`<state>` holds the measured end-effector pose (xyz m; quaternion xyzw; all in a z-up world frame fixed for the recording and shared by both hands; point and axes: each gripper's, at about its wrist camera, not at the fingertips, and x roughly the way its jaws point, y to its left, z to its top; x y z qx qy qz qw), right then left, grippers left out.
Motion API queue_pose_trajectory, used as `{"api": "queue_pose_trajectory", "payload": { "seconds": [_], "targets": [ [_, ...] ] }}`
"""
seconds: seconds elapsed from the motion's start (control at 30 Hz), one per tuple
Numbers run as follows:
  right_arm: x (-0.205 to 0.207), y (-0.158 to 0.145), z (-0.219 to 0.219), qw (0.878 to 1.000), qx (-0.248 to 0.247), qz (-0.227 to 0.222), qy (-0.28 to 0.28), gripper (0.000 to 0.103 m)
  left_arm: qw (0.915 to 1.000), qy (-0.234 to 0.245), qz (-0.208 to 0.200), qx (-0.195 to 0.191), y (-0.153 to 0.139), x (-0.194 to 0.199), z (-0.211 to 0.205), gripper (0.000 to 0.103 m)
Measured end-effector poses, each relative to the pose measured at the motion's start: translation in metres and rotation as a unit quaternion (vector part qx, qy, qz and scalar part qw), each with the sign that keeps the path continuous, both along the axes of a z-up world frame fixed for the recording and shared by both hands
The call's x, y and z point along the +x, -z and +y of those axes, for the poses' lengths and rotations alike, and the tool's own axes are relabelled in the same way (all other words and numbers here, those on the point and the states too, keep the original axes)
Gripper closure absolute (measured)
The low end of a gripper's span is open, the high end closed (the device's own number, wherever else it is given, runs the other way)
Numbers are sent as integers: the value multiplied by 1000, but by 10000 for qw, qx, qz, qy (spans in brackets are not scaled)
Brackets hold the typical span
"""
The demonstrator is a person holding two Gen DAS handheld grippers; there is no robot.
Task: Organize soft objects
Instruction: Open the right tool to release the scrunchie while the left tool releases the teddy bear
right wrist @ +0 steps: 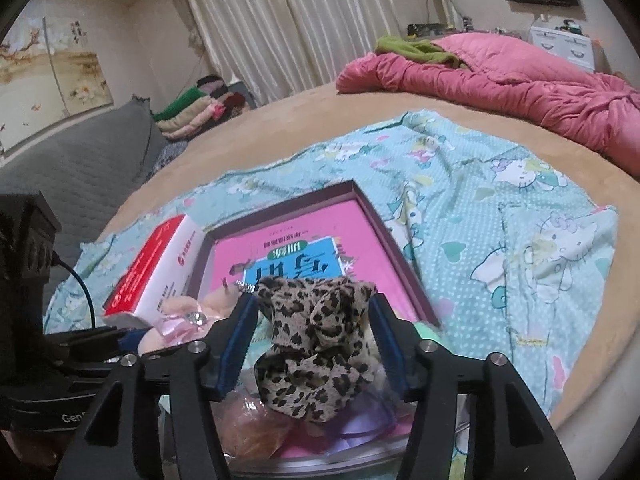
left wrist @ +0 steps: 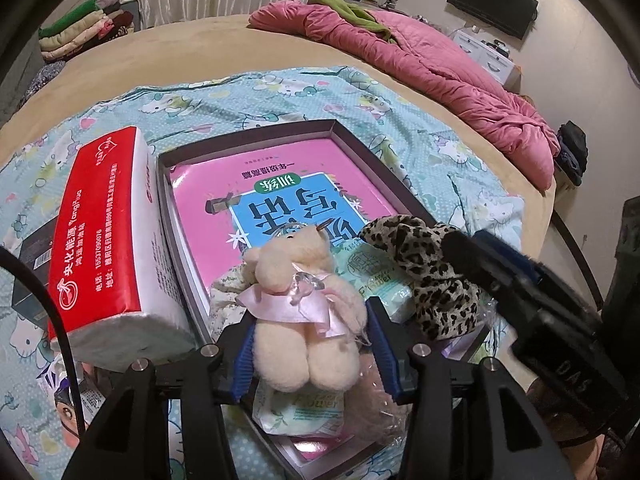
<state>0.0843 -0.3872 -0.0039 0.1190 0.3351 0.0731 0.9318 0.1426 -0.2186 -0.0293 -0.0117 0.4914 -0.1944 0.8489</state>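
Note:
A cream teddy bear (left wrist: pixel 304 312) with a pink ribbon lies on pale green packets (left wrist: pixel 304 412) in a shallow purple-rimmed box (left wrist: pixel 248 132). My left gripper (left wrist: pixel 312 344) straddles its waist; the left pad is against the fur, and a slim gap shows at the right pad. A leopard-print cloth (right wrist: pixel 316 344) sits bunched at the box's near right corner. Around it my right gripper (right wrist: pixel 312 320) stands open, both pads clear of the fabric. A pink book (left wrist: pixel 224 200) covers the box floor. The bear (right wrist: pixel 180 320) also shows low at the left of the right wrist view.
A red and white tissue pack (left wrist: pixel 100 220) leans against the box's left side. All of it rests on a blue cartoon-cat sheet (left wrist: pixel 280 96) on a tan bed. A pink quilt (left wrist: pixel 420 64) lies at the far right, and folded clothes (left wrist: pixel 84 28) are stacked at the far left.

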Motion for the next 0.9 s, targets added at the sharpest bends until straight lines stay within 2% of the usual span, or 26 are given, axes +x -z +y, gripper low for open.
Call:
{"api": "queue_pose_trajectory", "payload": {
  "seconds": [0.2, 0.6, 0.77, 0.9],
  "targets": [
    [-5, -7, -14, 9993, 157, -196, 288, 36, 10000, 20, 53, 47, 1, 0, -1, 48],
    [-7, -3, -24, 9985, 231, -78, 495, 34, 9996, 80, -69, 248, -5, -4, -3, 43],
    [-8, -3, -25, 9982, 207, -72, 552, 29, 9995, 129, -108, 255, -9, -7, -3, 42],
    [-8, -3, -25, 9983, 214, -56, 540, 29, 9991, 114, -198, 350, -14, -11, -2, 36]
  ]
}}
